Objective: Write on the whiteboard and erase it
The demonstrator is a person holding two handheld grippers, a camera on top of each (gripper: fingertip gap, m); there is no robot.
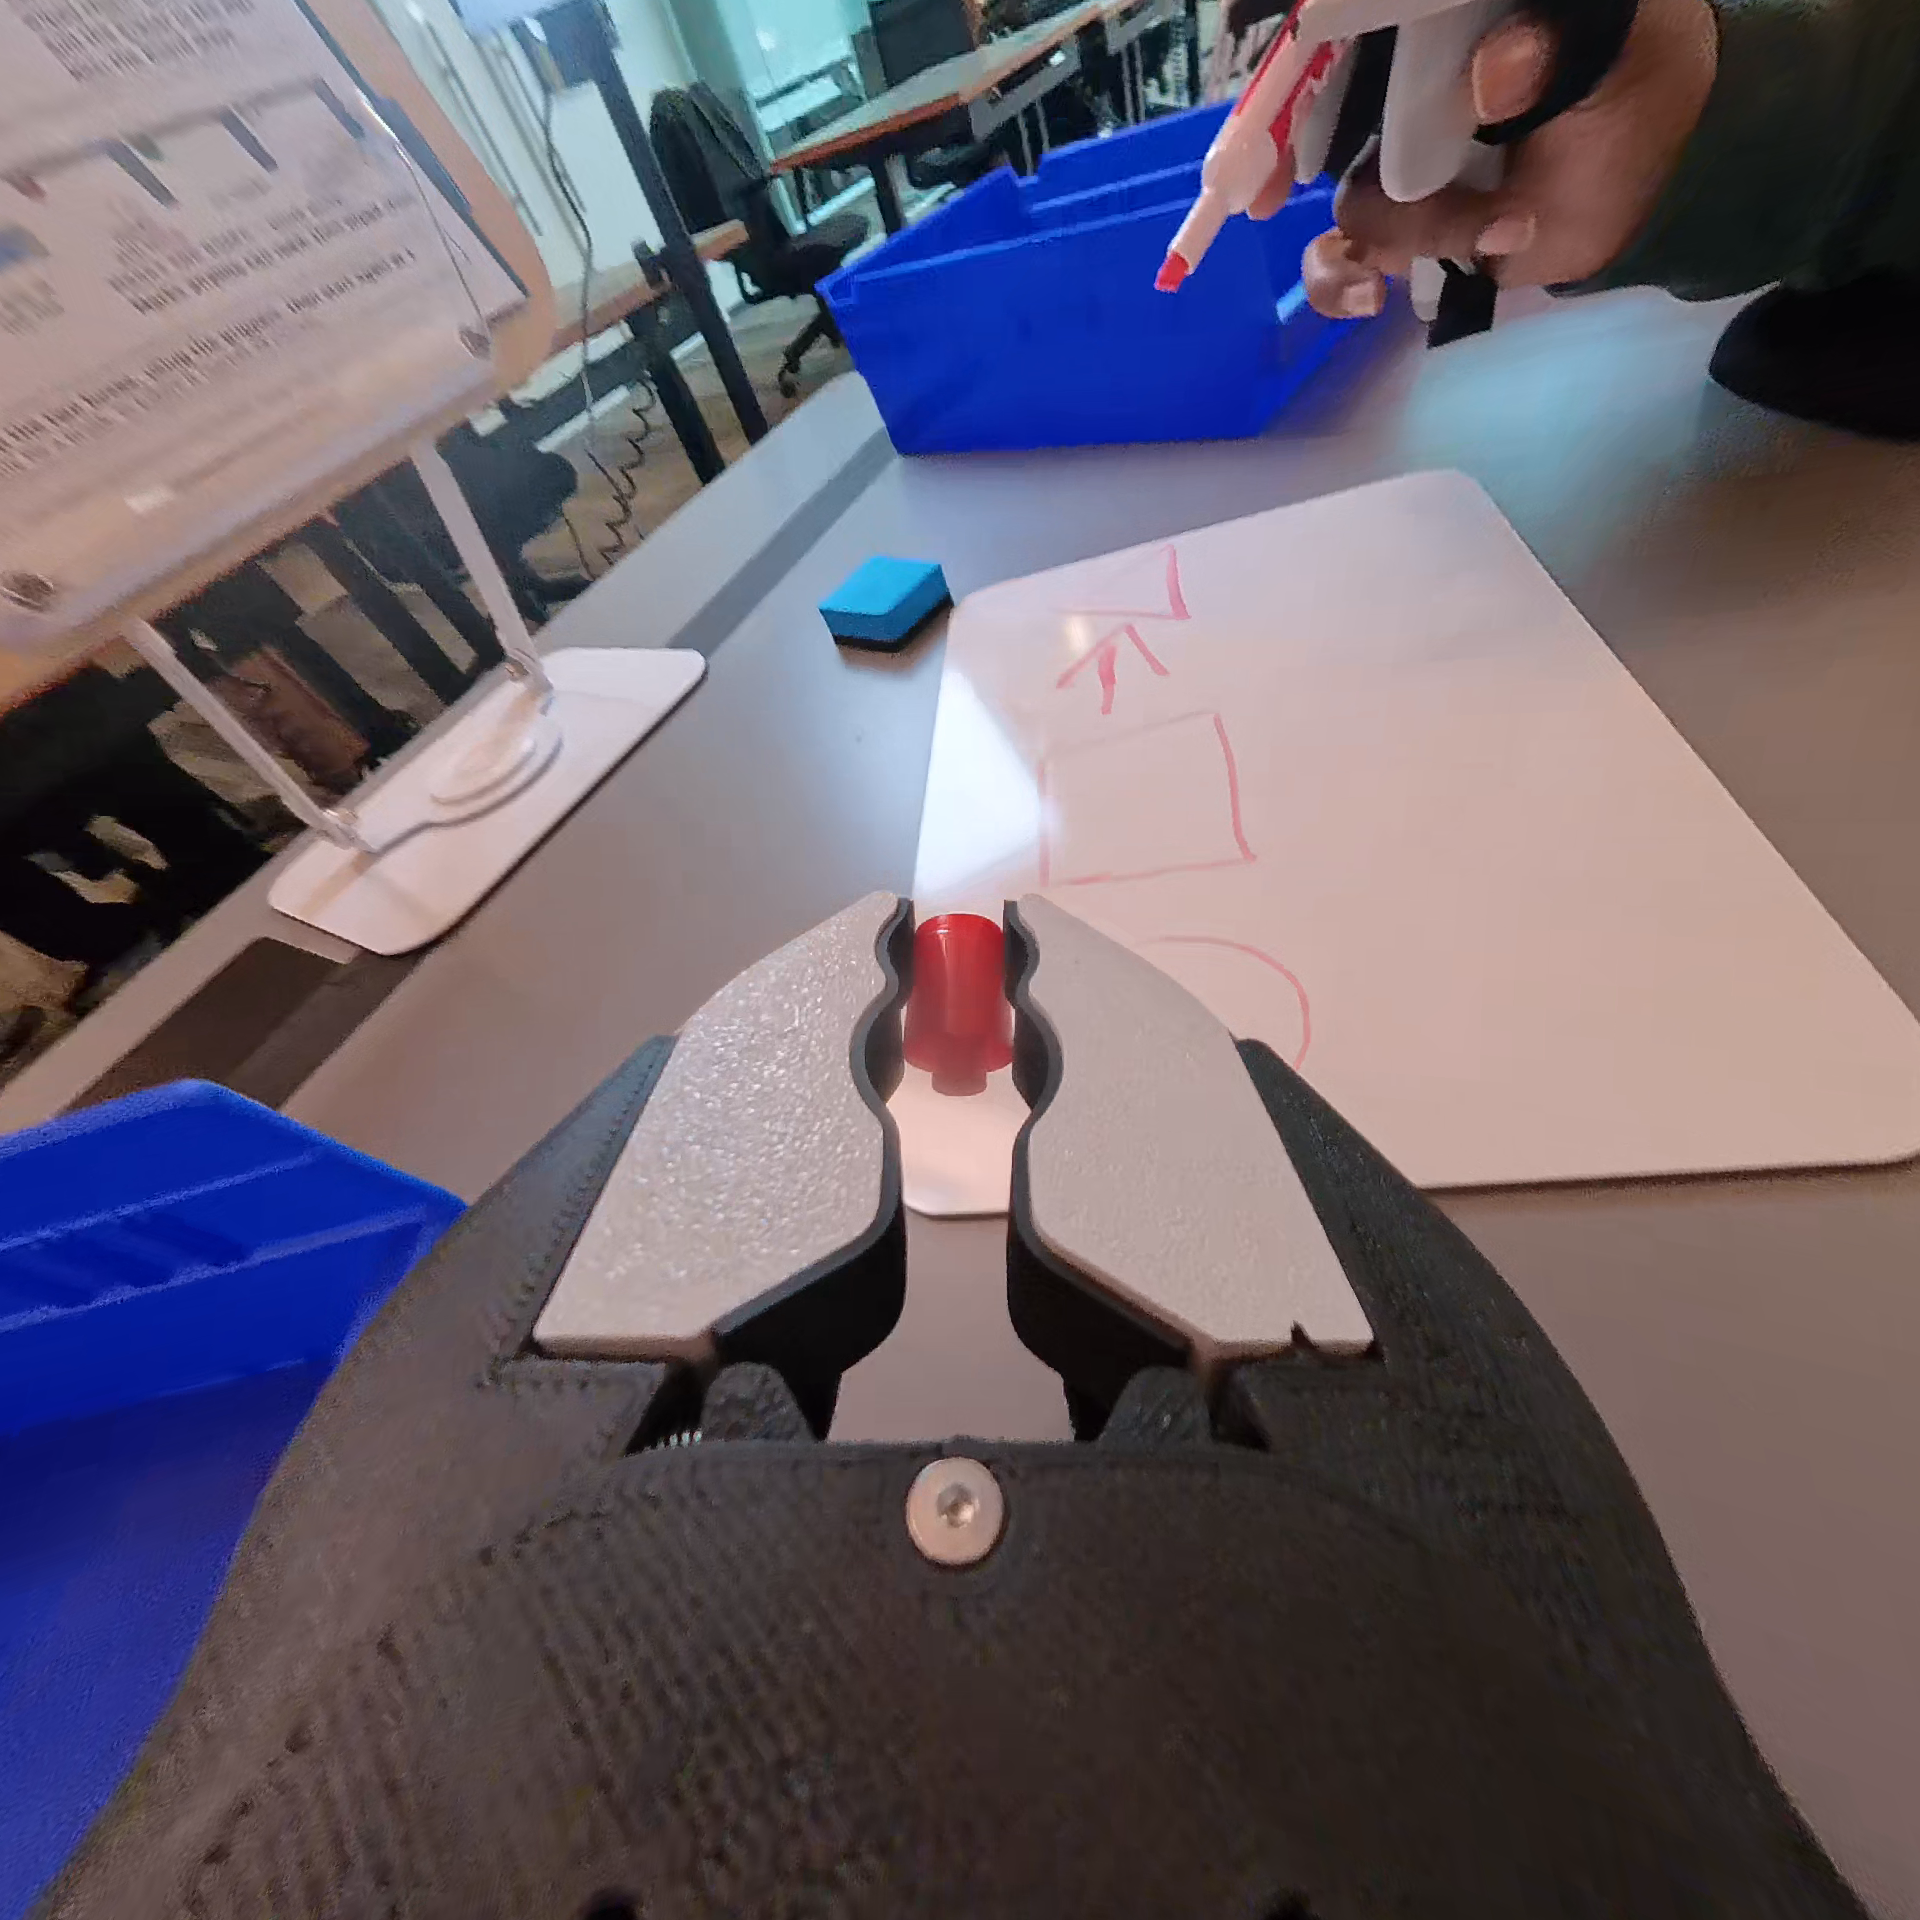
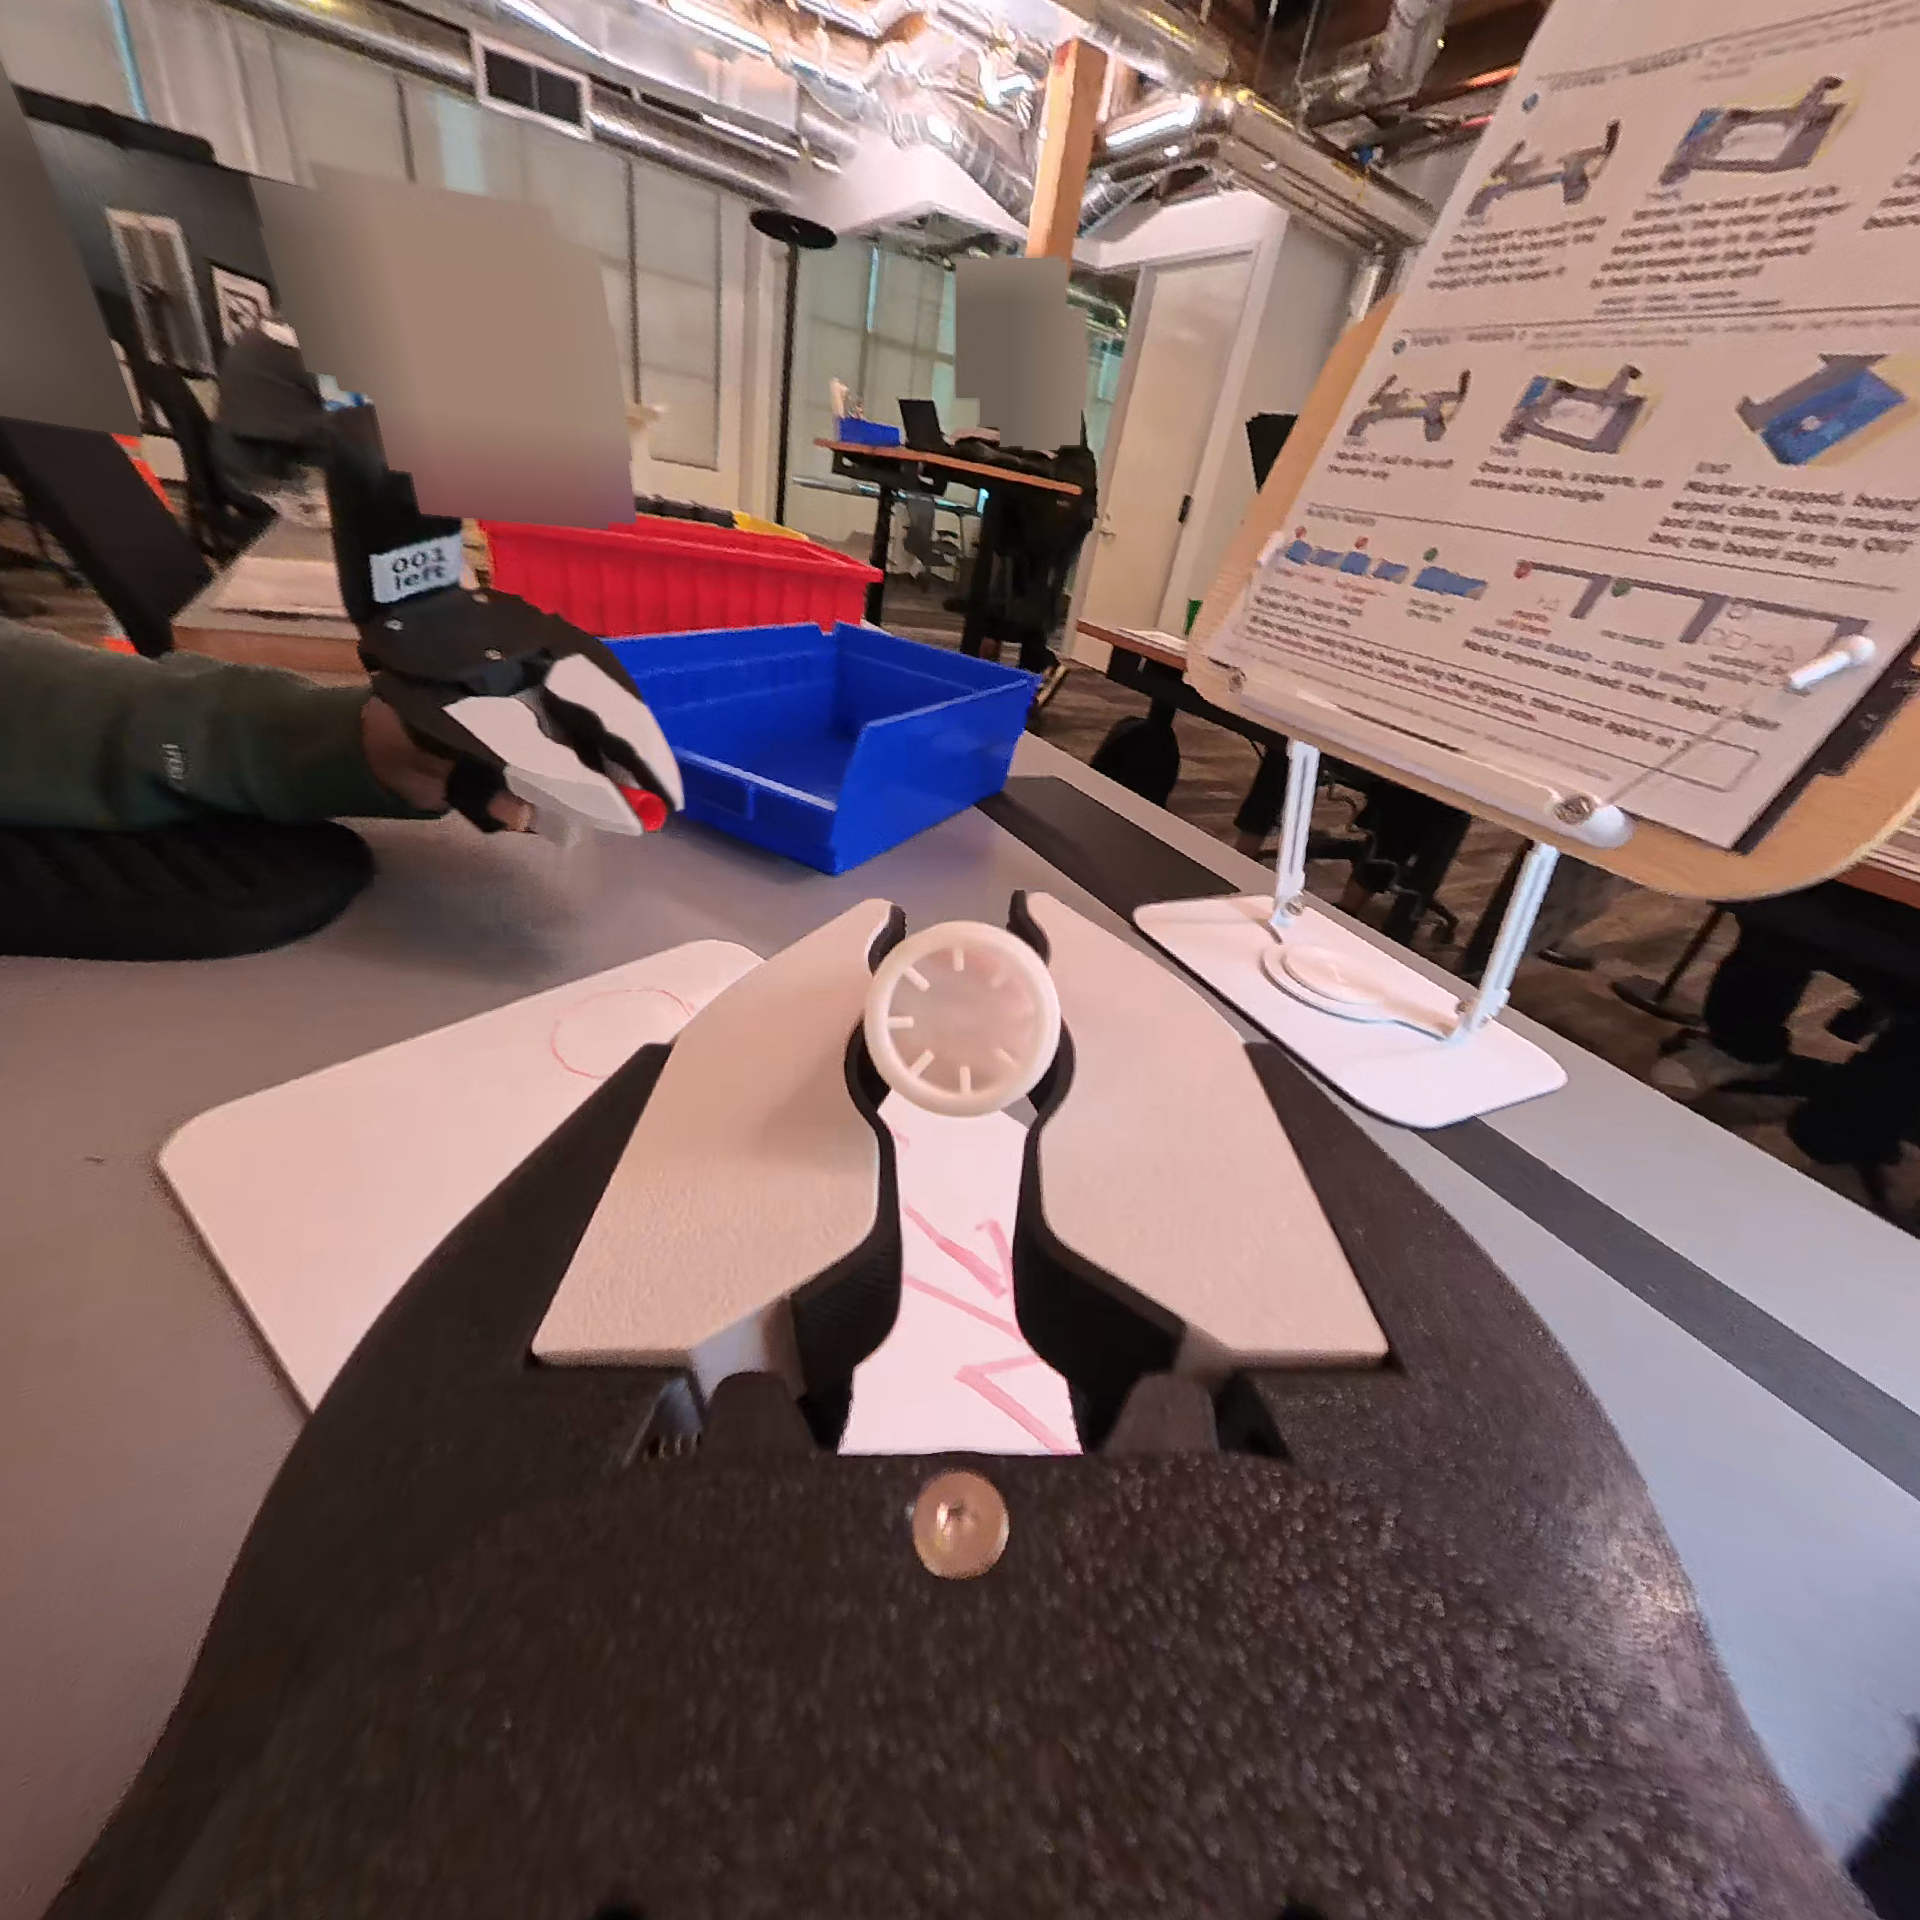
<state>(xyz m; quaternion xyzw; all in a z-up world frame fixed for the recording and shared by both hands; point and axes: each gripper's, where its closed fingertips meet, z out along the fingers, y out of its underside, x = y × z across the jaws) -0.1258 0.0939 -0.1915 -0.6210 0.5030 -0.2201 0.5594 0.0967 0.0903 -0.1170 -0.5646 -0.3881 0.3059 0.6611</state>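
The left claw (image 1: 958, 940) pinches a red marker cap (image 1: 956, 1003) over the whiteboard (image 1: 1455, 831) on the grey desk (image 1: 727, 831); the right claw (image 2: 961, 920) grips the marker (image 2: 961, 1023) above it; a blue eraser (image 1: 885, 601) lies beside the whiteboard, in an open office.

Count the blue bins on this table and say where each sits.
2. One blue bin sits beyond the whiteboard's far edge, under the marker tip; the other is at the near left, beside the left gripper. Others may lie out of view.

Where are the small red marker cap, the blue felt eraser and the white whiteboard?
red marker cap (image 1: 956, 992): left wrist view, its side.
blue felt eraser (image 1: 885, 597): left wrist view, top face.
white whiteboard (image 1: 1507, 883): left wrist view, bare surface.
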